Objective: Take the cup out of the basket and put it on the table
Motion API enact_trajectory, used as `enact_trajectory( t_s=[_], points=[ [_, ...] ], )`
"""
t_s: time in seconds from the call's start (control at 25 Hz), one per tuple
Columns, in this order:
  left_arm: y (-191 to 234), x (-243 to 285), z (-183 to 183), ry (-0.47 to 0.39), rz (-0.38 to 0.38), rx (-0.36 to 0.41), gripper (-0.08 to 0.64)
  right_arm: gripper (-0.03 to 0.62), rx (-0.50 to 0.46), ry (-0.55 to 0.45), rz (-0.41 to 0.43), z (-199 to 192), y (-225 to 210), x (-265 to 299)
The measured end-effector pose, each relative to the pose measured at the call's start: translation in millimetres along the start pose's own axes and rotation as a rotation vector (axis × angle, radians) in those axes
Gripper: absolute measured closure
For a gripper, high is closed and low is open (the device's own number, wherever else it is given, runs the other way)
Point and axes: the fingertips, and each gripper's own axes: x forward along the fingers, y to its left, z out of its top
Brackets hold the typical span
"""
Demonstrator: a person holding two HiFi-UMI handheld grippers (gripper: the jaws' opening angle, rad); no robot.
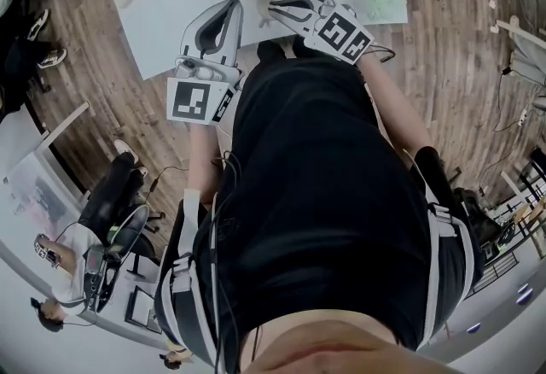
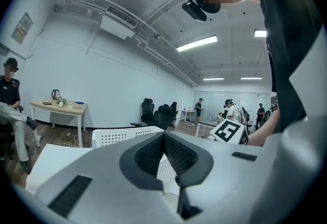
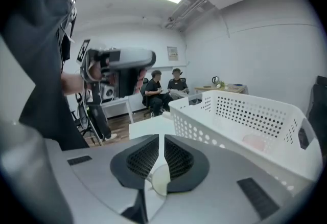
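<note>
While the left tool (image 2: 164,136) is idling closed and empty, the right tool (image 3: 162,141) is pinching the cup (image 3: 159,181) just beside the basket (image 3: 245,115), apparently bound for the worktop (image 3: 148,127).

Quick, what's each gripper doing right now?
Left gripper: closed, empty.
Right gripper: closed on a pale cup.

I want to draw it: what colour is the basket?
The basket is white, with rows of small round holes; the right gripper view shows it best.
</note>
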Motion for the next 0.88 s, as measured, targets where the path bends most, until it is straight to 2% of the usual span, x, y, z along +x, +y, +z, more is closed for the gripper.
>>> enact_trajectory(
  t_s=[0.24,0.4,0.6,0.88],
  points=[
    [-4,4,4,-0.010,-0.010,0.005,0.538,0.551,-0.002,-0.165,-0.061,53,-13,-43],
    [-7,8,9,-0.025,-0.016,0.005,0.538,0.563,0.002,-0.337,-0.081,90,-16,-73],
    [-17,10,13,-0.033,-0.030,0.002,0.538,0.574,0.032,-0.391,-0.093,100,-14,-103],
    [-26,13,11,-0.014,-0.040,0.013,0.538,0.574,0.032,-0.404,-0.114,101,-16,-112]
  ],
)
